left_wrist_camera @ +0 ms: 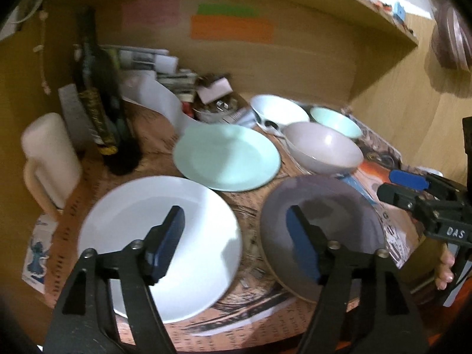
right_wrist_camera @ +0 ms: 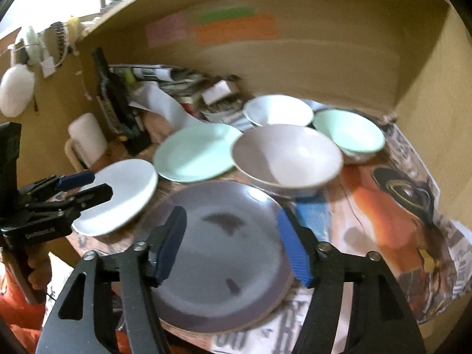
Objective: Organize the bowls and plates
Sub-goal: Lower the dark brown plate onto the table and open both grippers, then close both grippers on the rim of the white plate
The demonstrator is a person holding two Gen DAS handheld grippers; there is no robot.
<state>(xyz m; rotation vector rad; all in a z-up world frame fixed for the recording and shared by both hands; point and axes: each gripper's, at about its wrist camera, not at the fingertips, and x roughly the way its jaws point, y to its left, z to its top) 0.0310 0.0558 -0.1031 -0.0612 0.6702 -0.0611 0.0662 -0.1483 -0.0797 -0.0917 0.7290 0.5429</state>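
Three plates lie on the paper-covered desk: a white plate at the near left, a mint plate behind it, and a grey-purple plate at the near right. Three bowls stand behind: a white bowl, a grey bowl and a mint bowl. My left gripper is open and empty, hovering between the white and grey-purple plates. My right gripper is open and empty over the grey-purple plate.
A dark bottle, a cream mug and a pile of papers and clutter crowd the back left. Wooden desk walls and a shelf enclose the space. Newspaper covers the desk.
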